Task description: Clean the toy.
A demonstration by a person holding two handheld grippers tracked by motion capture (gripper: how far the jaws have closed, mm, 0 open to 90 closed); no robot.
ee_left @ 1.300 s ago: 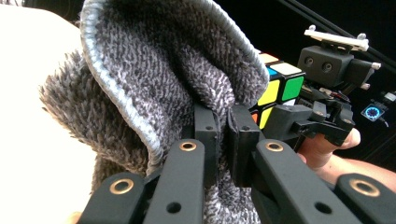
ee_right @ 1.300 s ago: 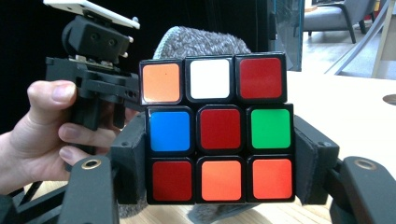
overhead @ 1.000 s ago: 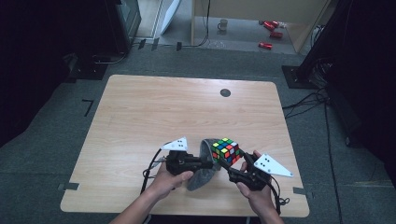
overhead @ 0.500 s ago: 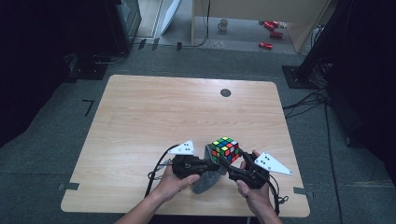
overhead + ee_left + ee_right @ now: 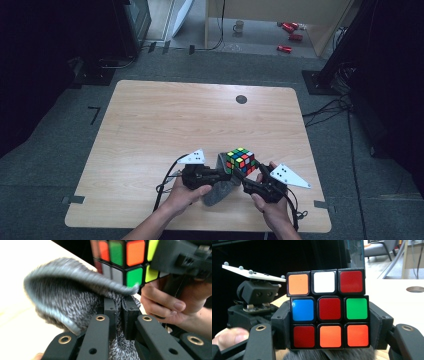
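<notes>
Gripping puzzle cube [image 5: 329,308] in right tool [image 5: 248,181], left tool [image 5: 226,176] clenched on grey knit cloth [image 5: 72,300] just beneath it, above tabletop [image 5: 165,120] front edge. Wiping looks underway; cube faces left.

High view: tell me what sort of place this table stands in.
Probably a lab or workshop set up for recording. The plain wooden table stands on grey carpet tiles, loose cables trail over the floor beside dark equipment stands, and a mug sits on the floor beyond.
</notes>
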